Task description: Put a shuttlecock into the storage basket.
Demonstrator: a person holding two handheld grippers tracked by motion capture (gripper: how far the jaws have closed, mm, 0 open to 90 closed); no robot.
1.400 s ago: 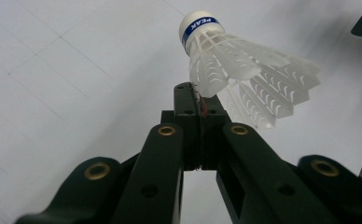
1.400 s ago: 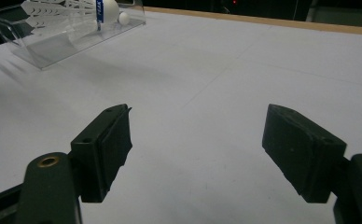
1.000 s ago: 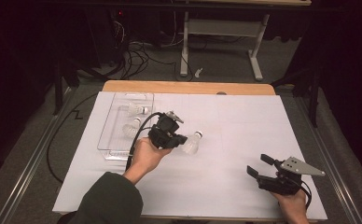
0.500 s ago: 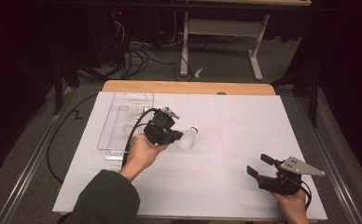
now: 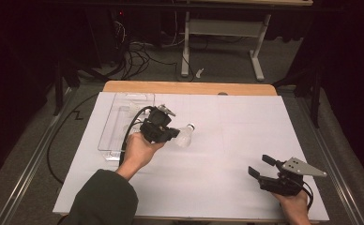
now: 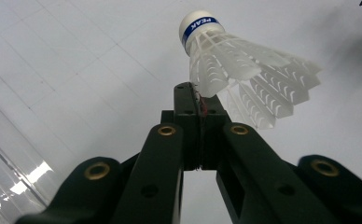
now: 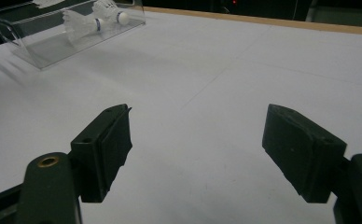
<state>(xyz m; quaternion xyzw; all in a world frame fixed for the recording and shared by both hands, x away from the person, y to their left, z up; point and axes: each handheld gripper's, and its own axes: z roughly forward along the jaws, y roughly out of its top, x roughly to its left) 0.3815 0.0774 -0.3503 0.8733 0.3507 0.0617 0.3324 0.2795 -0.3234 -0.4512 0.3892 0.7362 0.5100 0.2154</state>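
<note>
Two grippers: right gripper (image 5: 261,167) idles wide open and empty, well away from the clear tray (image 5: 110,136). Left gripper (image 6: 201,100), pinched tight on a shuttlecock (image 6: 237,65) skirt, hangs just beside the tray, cork pointing away from it; tray likely next.

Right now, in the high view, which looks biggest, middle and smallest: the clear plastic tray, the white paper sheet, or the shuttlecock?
1. White paper sheet
2. Clear plastic tray
3. Shuttlecock, held in the left gripper
</note>
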